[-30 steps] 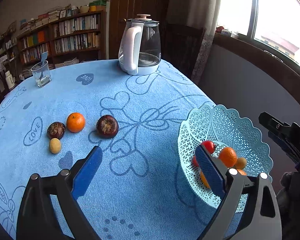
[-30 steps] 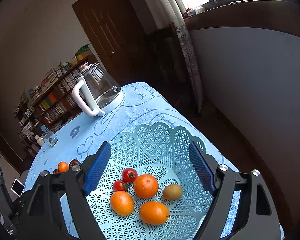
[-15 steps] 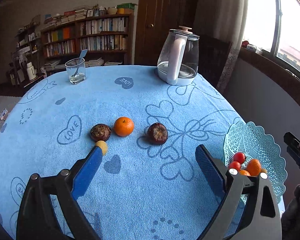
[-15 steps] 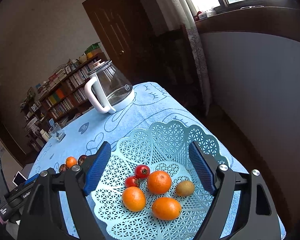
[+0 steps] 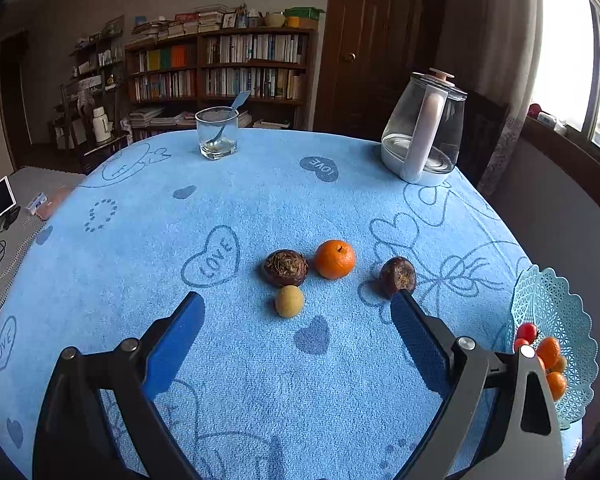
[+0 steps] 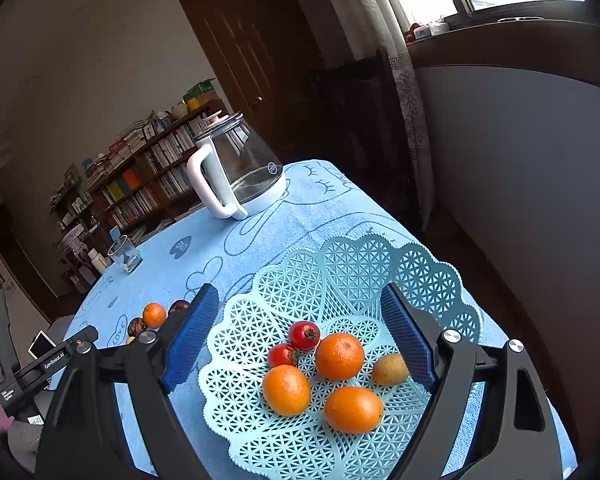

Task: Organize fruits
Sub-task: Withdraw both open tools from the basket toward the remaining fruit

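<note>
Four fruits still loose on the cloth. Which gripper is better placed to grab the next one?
Left, probably. The left gripper is open and empty, with the small yellow fruit just ahead between its fingers. The right gripper, jaws opening and empty, hangs over the basket, away from them.
</note>
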Available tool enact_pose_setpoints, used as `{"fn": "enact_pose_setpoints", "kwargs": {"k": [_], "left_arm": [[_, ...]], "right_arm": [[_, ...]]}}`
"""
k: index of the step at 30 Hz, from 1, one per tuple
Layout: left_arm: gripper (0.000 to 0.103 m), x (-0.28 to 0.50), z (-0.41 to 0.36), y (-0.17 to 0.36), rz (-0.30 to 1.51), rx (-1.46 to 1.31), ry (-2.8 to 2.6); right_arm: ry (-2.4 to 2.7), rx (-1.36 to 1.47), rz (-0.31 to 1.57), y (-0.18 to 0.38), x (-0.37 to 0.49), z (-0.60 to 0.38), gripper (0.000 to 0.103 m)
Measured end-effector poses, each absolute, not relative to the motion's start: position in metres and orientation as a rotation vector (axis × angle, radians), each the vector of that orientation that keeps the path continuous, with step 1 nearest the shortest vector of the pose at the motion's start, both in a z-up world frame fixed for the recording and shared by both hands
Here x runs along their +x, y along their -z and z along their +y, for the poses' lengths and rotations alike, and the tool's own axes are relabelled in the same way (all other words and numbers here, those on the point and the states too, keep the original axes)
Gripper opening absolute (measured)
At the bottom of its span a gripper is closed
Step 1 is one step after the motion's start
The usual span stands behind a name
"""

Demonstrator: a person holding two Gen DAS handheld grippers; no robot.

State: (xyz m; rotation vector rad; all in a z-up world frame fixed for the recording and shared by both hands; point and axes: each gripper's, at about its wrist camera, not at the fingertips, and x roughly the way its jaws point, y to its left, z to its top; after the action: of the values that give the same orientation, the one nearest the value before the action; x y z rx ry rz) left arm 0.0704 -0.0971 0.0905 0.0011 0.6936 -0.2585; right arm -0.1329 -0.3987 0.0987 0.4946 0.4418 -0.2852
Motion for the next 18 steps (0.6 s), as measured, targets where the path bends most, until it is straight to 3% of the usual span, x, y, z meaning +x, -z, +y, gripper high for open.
{"fn": "enact_pose_setpoints", "kwargs": {"k": [18], "left_arm": [[0.093, 0.108, -0.095, -0.044, 0.778, 0.048, 0.171]], "right_arm": [[0.221, 0.420, 0.480, -0.092, -0.120, -0.368, 0.086]]}}
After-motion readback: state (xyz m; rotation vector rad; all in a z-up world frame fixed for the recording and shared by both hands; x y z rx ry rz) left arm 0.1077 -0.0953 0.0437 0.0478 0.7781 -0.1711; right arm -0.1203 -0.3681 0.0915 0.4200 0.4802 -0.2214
